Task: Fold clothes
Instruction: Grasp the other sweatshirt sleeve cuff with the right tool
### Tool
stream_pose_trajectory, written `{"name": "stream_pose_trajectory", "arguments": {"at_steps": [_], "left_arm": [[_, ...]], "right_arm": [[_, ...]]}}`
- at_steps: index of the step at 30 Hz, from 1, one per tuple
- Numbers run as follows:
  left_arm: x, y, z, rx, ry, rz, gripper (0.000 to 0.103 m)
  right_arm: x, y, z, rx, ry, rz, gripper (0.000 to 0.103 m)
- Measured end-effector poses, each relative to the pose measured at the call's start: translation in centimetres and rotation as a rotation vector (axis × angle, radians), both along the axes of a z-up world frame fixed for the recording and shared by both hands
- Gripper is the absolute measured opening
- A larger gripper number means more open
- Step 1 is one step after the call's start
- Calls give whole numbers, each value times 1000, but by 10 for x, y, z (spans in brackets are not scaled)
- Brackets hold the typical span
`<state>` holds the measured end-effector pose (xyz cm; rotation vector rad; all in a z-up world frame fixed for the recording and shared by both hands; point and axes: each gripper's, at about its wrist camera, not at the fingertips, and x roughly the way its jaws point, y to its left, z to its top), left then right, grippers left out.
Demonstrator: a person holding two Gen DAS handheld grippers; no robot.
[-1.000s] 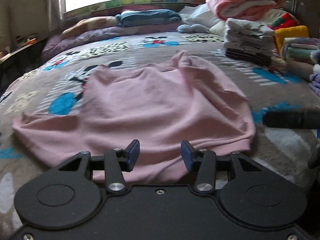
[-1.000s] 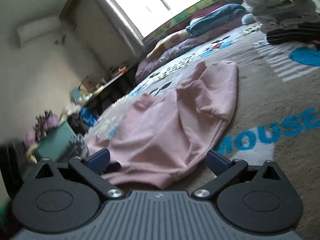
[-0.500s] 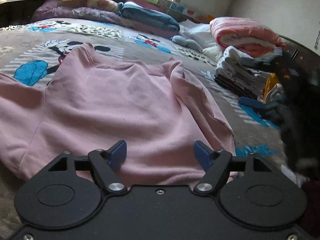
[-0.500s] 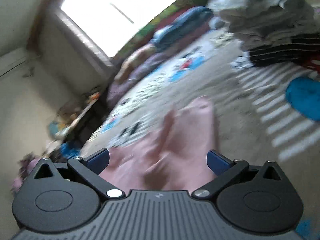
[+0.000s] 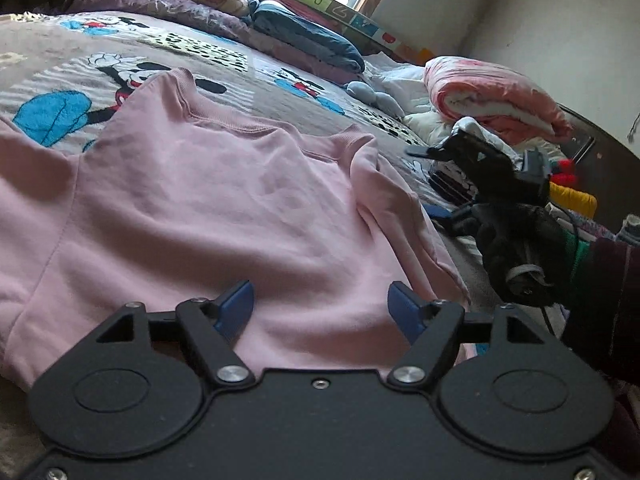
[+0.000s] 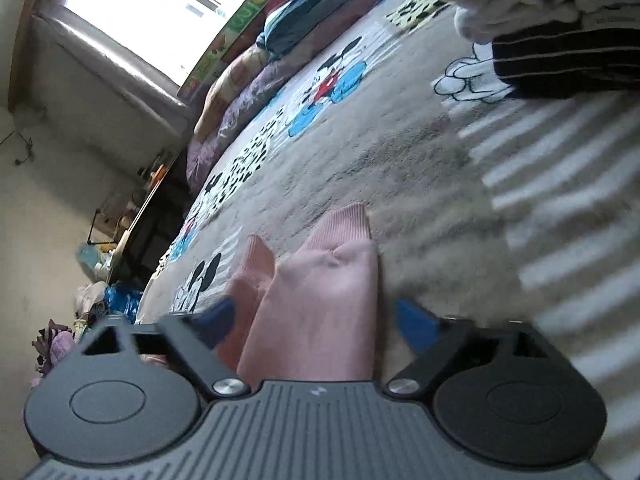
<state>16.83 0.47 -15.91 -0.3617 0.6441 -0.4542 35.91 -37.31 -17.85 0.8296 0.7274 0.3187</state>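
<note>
soft pink cotton sweatshirt (image 5: pixel 224 208) lying flat on bed – light, floppy | left claw (image 5: pixel 320 306) gaping at hem | right claw (image 6: pixel 316 322) gaping around sleeve cuff – pinching edges seems best

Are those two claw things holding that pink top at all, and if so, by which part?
Nothing is held. The left gripper is open over the pink sweatshirt's hem; the right gripper is open around its sleeve cuff, not closed on it.

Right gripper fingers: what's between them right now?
Right wrist view: the pink sweatshirt's ribbed sleeve cuff lies between the right gripper's open blue fingertips, on the cartoon-print blanket. No pad visibly touches the fabric.
</note>
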Motion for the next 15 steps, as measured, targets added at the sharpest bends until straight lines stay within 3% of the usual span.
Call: {"name": "stream_pose_trajectory", "arguments": {"at_steps": [2,8,10,12,15], "left_arm": [[1,1,0,-9,3,-1,74],[2,1,-1,-11,1,-5,74],[3,1,-2,-11,-1,-6,74],[3,1,-2,-11,-3,-6,74],[3,1,-2,-8,-7,-7,74]], "right_arm": [[10,0,-2,8,-1,19,52],[31,8,-1,-6,-11,69,52],[33,9,-1,-16,-6,65,45],[30,9,2,-22,-14,52,24],[19,6,12,-42,-56,19,15]]}}
